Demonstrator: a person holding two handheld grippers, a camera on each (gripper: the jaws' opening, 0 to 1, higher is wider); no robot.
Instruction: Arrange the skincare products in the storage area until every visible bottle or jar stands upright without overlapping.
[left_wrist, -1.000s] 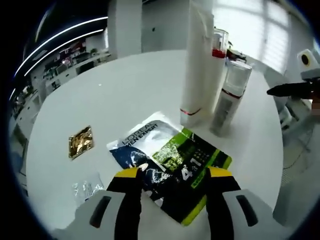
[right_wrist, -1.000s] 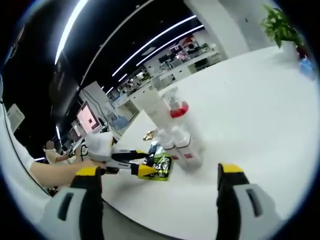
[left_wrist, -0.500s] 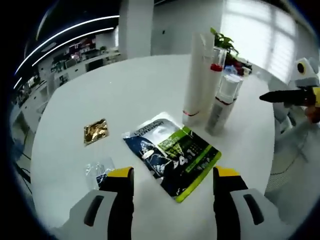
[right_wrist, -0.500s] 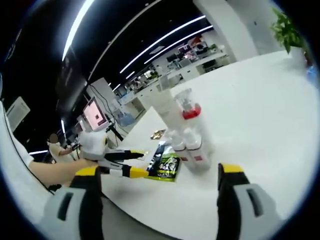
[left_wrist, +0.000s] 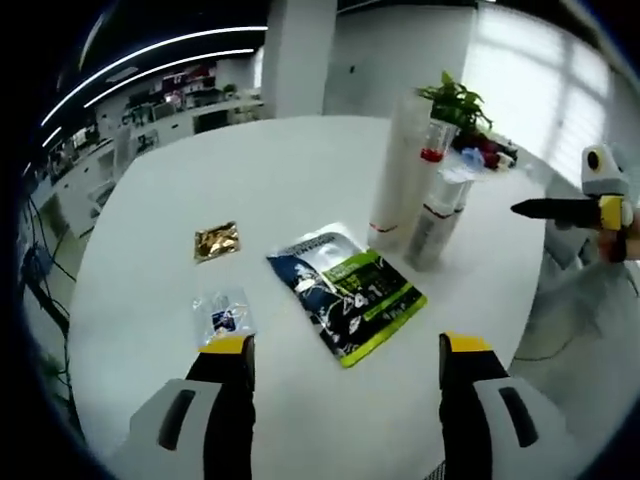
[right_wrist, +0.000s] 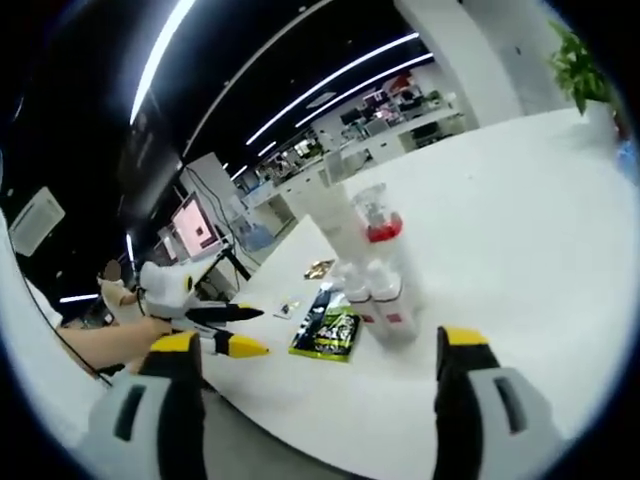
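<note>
— We've drawn the left gripper (left_wrist: 345, 345) back from the L'Oréal sachet (left_wrist: 346, 290), jaws apart, empty.

— Right gripper (right_wrist: 318, 345) gapes too; bottles (left_wrist: 418, 185) stand upright together — seemingly done.

Upright bottles (right_wrist: 372, 262) clustered on white table (right_wrist: 520, 220), green sachet (right_wrist: 328, 326) just beside, left tool (right_wrist: 232, 330) open-jawed nearby.

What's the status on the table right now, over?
Left gripper open, right gripper open, both empty. Tall white tube and bottles upright, clustered. Green-and-black sachet, gold packet, clear packet lying flat.
</note>
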